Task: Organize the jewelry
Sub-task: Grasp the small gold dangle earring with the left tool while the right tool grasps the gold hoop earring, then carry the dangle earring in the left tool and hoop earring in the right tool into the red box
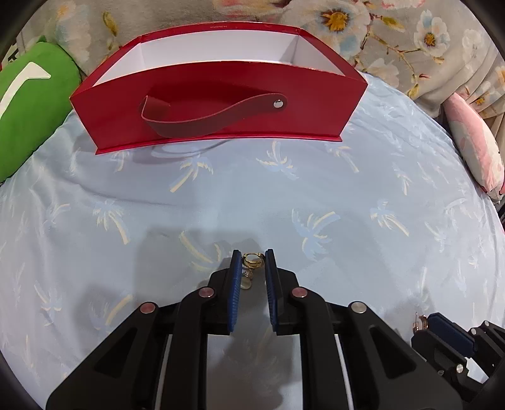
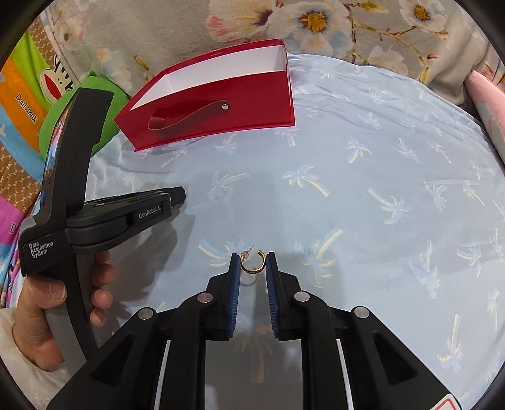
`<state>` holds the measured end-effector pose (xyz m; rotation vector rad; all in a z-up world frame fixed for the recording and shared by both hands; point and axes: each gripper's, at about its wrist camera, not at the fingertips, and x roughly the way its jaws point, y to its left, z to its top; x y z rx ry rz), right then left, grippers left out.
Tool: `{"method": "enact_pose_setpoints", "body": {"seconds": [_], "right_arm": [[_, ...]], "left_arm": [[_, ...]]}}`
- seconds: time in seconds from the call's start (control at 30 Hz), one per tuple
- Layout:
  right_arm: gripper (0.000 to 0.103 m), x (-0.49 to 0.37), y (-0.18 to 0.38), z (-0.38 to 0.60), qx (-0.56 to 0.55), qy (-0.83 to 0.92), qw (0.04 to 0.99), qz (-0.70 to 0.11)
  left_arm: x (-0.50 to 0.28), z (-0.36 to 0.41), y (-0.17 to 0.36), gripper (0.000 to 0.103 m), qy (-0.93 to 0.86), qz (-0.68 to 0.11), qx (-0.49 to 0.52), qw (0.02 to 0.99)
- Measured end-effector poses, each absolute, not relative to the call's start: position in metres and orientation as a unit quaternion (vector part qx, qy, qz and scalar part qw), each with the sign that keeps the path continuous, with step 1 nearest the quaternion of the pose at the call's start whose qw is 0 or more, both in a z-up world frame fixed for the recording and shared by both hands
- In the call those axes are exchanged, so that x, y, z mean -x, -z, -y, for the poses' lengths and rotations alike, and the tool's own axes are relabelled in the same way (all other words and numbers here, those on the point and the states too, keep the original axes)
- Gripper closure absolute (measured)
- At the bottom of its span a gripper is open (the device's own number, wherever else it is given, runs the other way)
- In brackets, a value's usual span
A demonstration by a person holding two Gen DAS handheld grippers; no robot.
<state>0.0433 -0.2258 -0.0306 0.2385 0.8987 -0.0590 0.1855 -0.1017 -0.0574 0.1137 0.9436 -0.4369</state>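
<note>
Both black two-finger tongs with ribbed blue pads sit low over a pale blue bedsheet (image 1: 315,176) printed with small palm trees. The left gripper (image 1: 253,261) has its jaws drawn in around a small gold hoop earring with a round dangling charm (image 1: 252,261); the hoop sits right at the fingertips with both pads against its sides, the charm hanging down between them. The right gripper (image 2: 253,262) is likewise pinched on a gold open-hoop earring with a thin post (image 2: 251,261), the curved band caught between the two pad tips, post sticking up to the left. A person's hand (image 2: 47,318) wraps the handle of the left tool, seen from the right-hand camera. Farther back on the sheet stands an open red cardboard box with a white inside and a red strap riveted on its front (image 1: 221,104), well apart from both earrings. A green cushion (image 1: 28,104) lies just left of the box, a pink one (image 1: 473,142) off to the right, and a floral blanket (image 1: 394,28) is heaped behind.
</note>
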Motion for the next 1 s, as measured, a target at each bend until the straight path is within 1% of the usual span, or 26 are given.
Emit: {"method": "enact_pose_setpoints", "body": {"seconds": [0.6, 1.0], "right_arm": [[0.088, -0.048, -0.026, 0.211, -0.096, 0.007, 0.922, -0.375], [0.088, -0.043, -0.037, 0.194, -0.091, -0.005, 0.926, -0.366]], "left_arm": [[-0.156, 0.057, -0.014, 0.089, 0.191, -0.413, -0.034, 0.890], [-0.135, 0.010, -0.025, 0.089, 0.170, -0.415, 0.001, 0.894]]}}
